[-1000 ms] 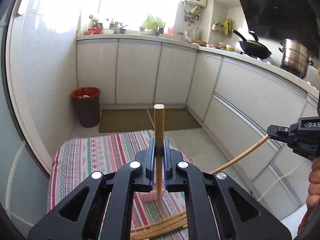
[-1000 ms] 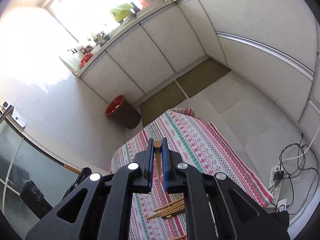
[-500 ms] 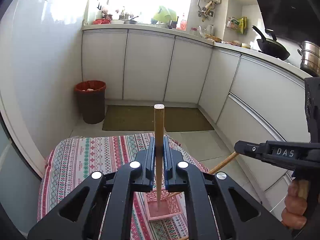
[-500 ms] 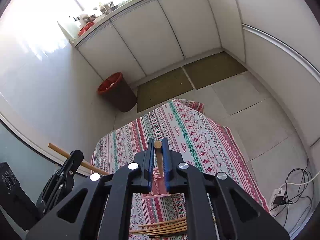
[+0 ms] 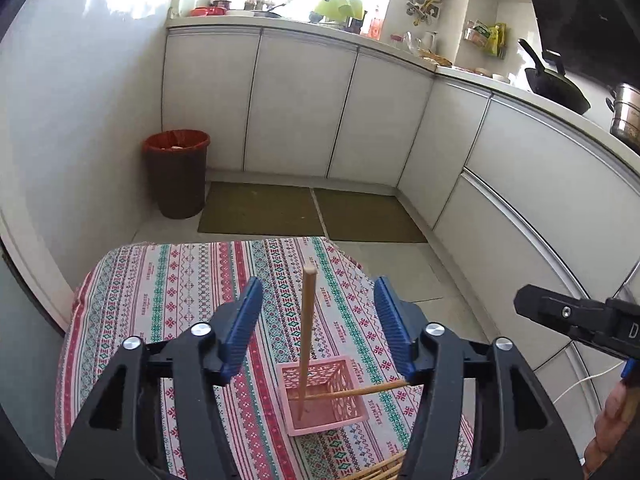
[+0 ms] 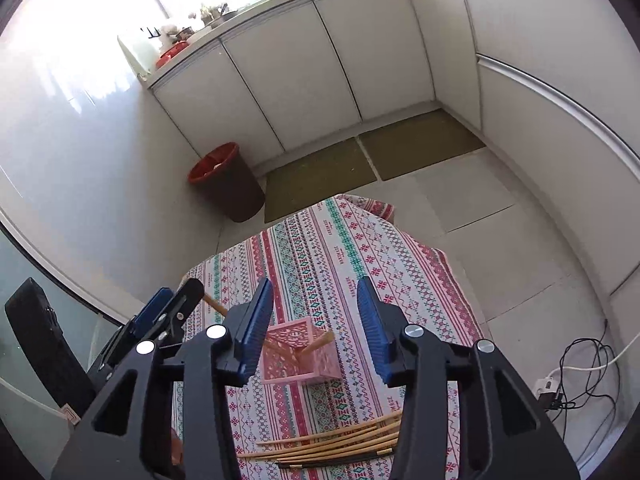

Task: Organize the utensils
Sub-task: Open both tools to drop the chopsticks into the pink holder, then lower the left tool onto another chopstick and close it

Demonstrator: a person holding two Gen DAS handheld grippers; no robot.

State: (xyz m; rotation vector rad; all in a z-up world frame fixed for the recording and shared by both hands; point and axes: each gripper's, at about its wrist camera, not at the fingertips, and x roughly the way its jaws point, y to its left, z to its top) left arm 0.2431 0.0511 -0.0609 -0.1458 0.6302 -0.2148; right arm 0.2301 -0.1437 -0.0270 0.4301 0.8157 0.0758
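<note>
A pink lattice basket (image 5: pixel 332 414) stands on the patterned tablecloth (image 5: pixel 180 292); it also shows in the right wrist view (image 6: pixel 316 372). Two wooden chopsticks stand in it: one upright (image 5: pixel 307 328), one leaning right (image 5: pixel 360 391). In the right wrist view one chopstick (image 6: pixel 318 346) pokes out of the basket. My left gripper (image 5: pixel 318 320) is open and empty above the basket. My right gripper (image 6: pixel 314 324) is open and empty above it too. Several loose chopsticks (image 6: pixel 332 442) lie near the table's front edge.
The small table stands in a kitchen with white cabinets (image 5: pixel 300 108). A red-rimmed bin (image 5: pixel 176 172) and brown floor mats (image 5: pixel 312 212) lie beyond it. Cables and a power strip (image 6: pixel 560 384) are on the floor at the right.
Both grippers were shut on a chopstick each; both have opened, and the two chopsticks now stand in the pink basket. Both grippers came in over the basket.
</note>
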